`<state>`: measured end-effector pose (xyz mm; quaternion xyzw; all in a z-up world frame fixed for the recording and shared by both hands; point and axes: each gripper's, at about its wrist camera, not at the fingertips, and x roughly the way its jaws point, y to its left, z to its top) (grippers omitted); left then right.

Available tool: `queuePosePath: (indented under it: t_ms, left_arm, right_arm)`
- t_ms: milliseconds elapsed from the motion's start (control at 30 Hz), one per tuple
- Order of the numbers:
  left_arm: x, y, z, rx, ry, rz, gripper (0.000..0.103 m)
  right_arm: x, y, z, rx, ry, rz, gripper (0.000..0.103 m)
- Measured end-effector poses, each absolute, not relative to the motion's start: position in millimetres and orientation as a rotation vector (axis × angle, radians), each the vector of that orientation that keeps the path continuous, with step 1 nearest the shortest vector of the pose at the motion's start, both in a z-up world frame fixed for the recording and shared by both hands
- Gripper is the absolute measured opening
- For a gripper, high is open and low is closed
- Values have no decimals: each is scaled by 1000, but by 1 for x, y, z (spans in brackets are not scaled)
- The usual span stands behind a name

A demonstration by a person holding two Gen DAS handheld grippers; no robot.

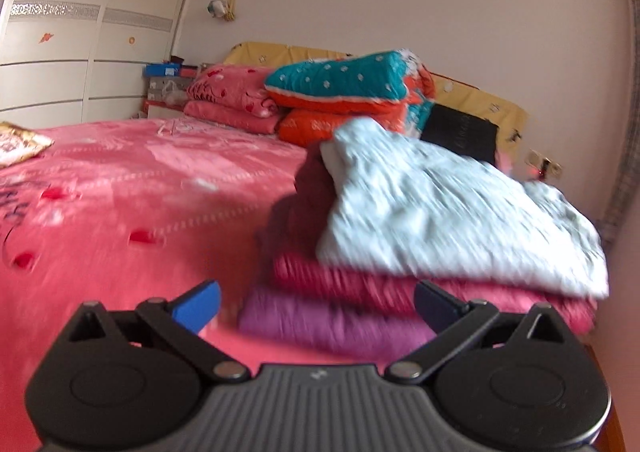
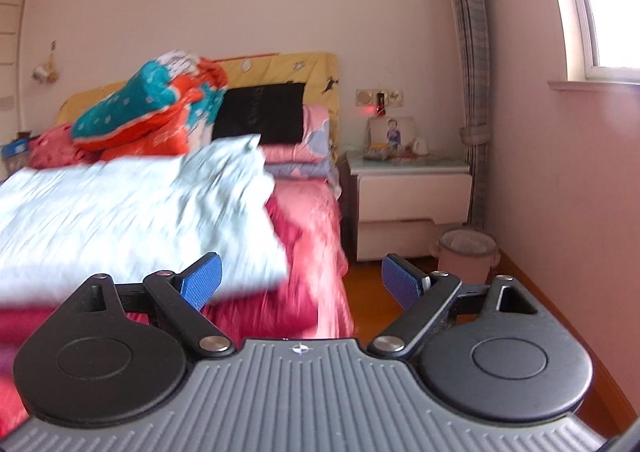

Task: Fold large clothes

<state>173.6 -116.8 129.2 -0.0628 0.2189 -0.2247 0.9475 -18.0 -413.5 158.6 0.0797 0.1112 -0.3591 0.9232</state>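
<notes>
A pale blue-white folded garment (image 1: 448,208) lies on top of a stack on the pink bed (image 1: 120,188), over a crimson garment (image 1: 360,284) and a purple one (image 1: 328,324). My left gripper (image 1: 316,308) is open and empty, just in front of the stack's near left corner. In the right wrist view the same pale garment (image 2: 132,208) lies at the left over the crimson one (image 2: 304,236). My right gripper (image 2: 300,284) is open and empty, at the stack's right corner by the bed edge. Both views are motion-blurred.
Folded quilts, teal and orange (image 1: 352,92) and pink (image 1: 232,96), are piled at the headboard. A white wardrobe (image 1: 80,32) stands at the left. A white nightstand (image 2: 408,196) and a pink bin (image 2: 466,252) stand right of the bed on the wooden floor.
</notes>
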Motion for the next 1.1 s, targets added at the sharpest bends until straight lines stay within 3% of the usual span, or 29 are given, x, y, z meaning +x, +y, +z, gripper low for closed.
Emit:
queuePosePath:
  t_ms: [500, 1100]
  left_arm:
    - [-43, -50, 167, -102, 554, -496, 102]
    - [-127, -29, 235, 20, 443, -528, 102]
  right_arm:
    - [-229, -231, 165, 176, 203, -655, 103]
    - [-311, -154, 256, 133, 124, -544, 103]
